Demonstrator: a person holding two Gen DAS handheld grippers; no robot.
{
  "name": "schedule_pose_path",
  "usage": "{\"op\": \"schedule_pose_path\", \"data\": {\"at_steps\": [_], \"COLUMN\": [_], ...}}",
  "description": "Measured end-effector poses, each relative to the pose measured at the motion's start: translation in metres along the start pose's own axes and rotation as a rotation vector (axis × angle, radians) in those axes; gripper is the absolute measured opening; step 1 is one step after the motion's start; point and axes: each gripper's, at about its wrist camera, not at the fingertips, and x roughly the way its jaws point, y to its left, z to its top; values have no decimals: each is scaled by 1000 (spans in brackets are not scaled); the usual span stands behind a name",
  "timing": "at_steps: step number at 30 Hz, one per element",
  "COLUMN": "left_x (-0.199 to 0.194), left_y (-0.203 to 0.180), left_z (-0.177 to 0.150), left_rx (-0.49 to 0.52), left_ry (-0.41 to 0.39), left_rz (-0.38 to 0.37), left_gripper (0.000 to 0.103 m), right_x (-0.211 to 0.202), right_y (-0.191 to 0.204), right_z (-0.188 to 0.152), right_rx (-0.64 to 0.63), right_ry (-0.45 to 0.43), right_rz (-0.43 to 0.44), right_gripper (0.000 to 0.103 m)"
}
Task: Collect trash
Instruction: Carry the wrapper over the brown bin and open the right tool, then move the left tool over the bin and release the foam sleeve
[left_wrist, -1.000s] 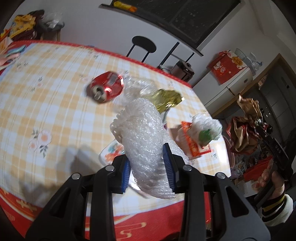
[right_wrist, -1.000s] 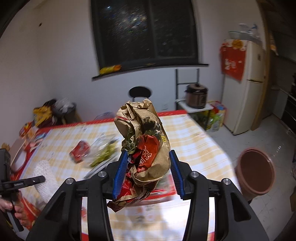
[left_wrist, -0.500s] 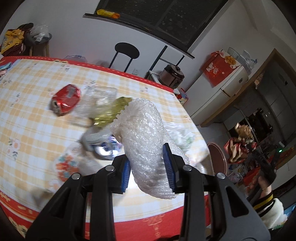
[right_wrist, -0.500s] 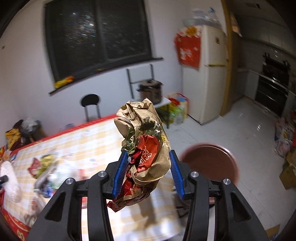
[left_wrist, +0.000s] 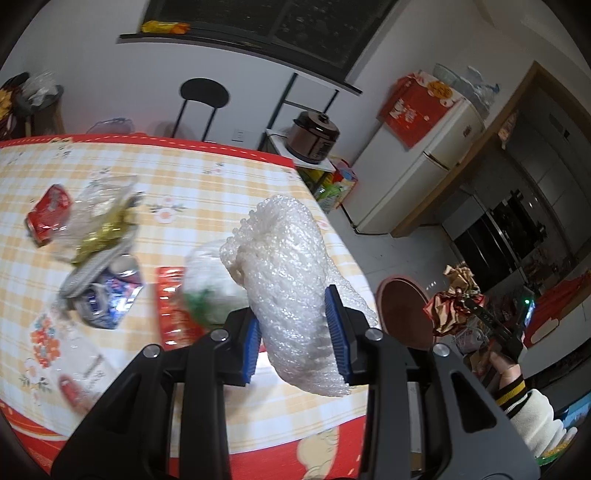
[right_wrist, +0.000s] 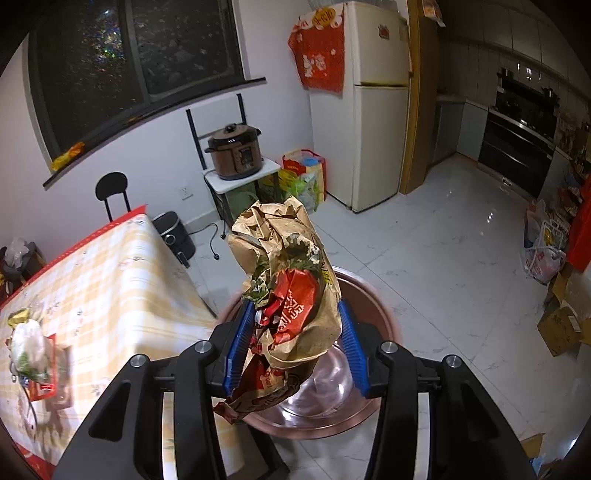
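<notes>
Big table (left_wrist: 207, 177) with a yellow checked cloth and red edge, lots of trash left on top. Round brown bin (right_wrist: 369, 406) with a clear bag inside, down on the white floor just past the table end, nothing seen inside so far.

Left claw (left_wrist: 297, 334) squeezed on a white roll of bubble wrap (left_wrist: 288, 273), up in the air over the near table edge, not at the bin yet. Right claw (right_wrist: 295, 338) squeezed on a crumpled brown paper bag with red wrapper bits (right_wrist: 291, 291), held right above the bin mouth, ready for a drop.

Left on the table: a clear bag with green bits (left_wrist: 210, 288) on a flat red packet (left_wrist: 170, 306), a squashed silver and blue can (left_wrist: 107, 295), a shiny gold wrapper (left_wrist: 103, 232), a squashed red can (left_wrist: 50, 214).

Two pieces picked up, none dropped in yet. Most of the job yet to do.
</notes>
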Motion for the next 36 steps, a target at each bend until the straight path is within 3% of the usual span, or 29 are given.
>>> {"op": "schedule_pose_path", "data": {"at_steps": [4, 17, 25, 31, 33, 36], "left_x": [17, 74, 140, 212, 226, 235], "left_y": [-29, -114, -181, -252, -272, -301], "left_z": [-1, 1, 2, 1, 4, 13], "left_rx": [28, 160, 282, 380, 400, 418], "left_ry": [19, 97, 205, 307, 297, 259], "left_rz": [-17, -112, -199, -268, -285, -314], "left_gripper": [35, 35, 35, 37, 41, 58], "right_x": [13, -3, -25, -39, -44, -54], "right_y": [-18, -52, -56, -71, -76, -85], "right_z": [5, 17, 7, -7, -10, -14], "right_rx": [15, 83, 100, 129, 140, 163], "right_ry": [18, -40, -57, -51, -50, -57], "right_rz": [-1, 12, 17, 4, -6, -17], "right_gripper": [52, 97, 98, 98, 98, 98]}}
